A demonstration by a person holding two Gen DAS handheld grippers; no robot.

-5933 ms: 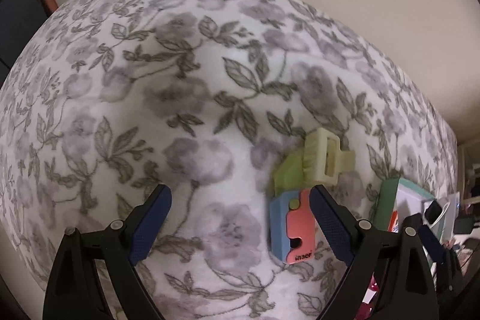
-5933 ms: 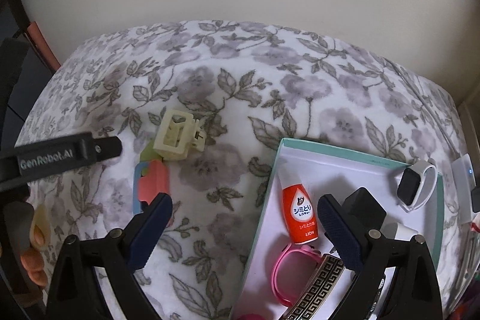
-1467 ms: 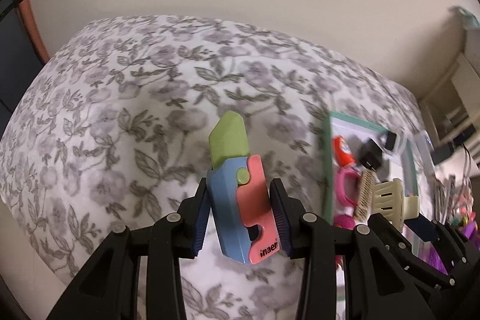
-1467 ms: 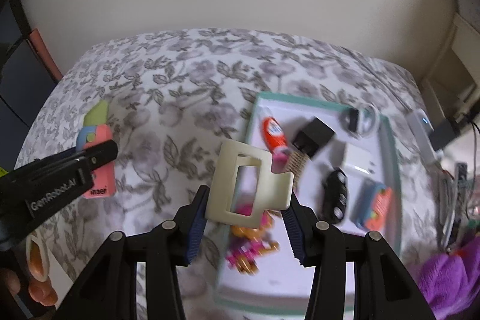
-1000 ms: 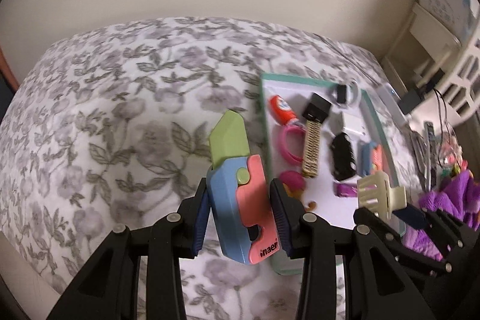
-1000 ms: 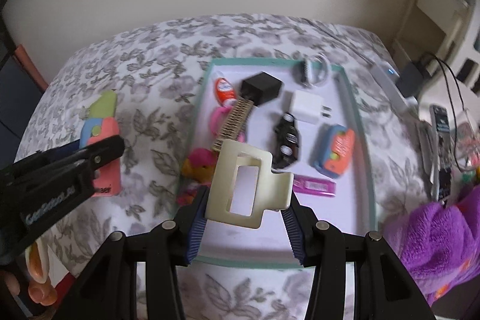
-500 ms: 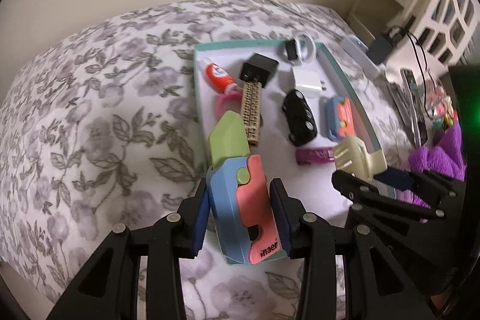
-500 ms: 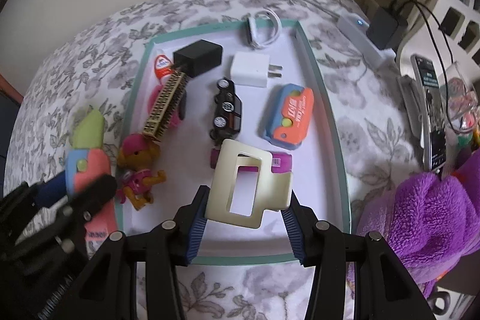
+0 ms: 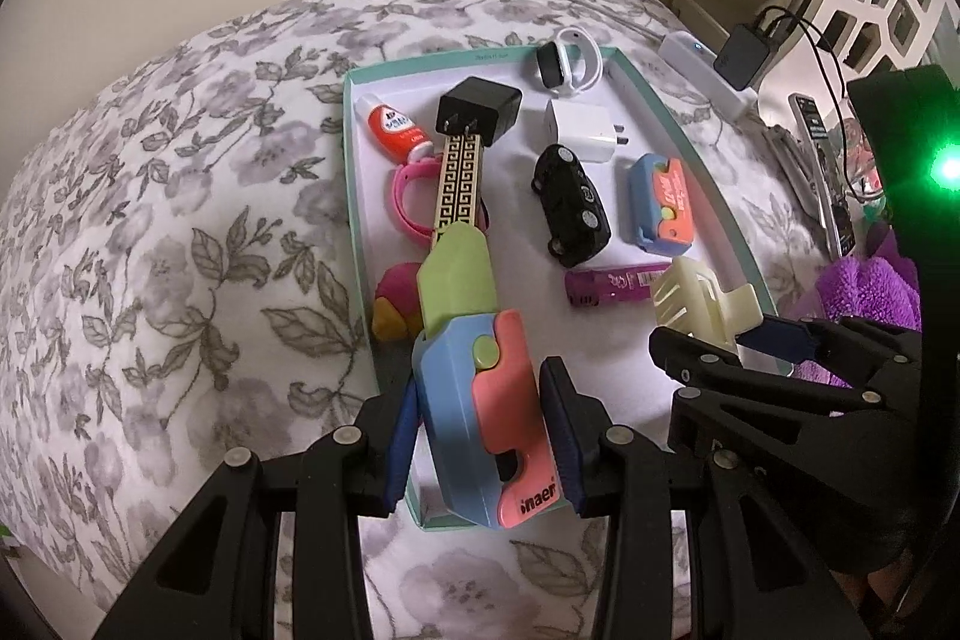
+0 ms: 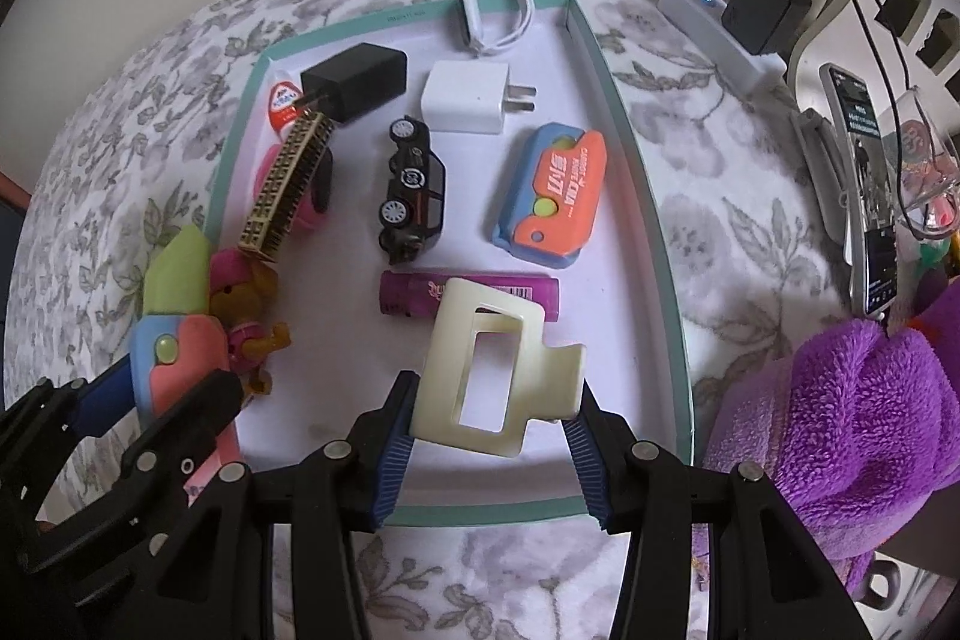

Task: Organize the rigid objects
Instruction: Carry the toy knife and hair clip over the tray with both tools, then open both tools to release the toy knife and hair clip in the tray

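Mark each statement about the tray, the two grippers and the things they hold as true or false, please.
1. The right gripper holds a cream hair clip. True.
2. The left gripper is empty. False: it is shut on a blue and pink toy knife with a green blade.
3. The black toy car lies inside the tray. True.
4. The white charger lies on the flowered bedcover outside the tray. False: it lies inside the tray, near the far end.
5. The purple lighter stands upright. False: it lies flat on the tray floor.
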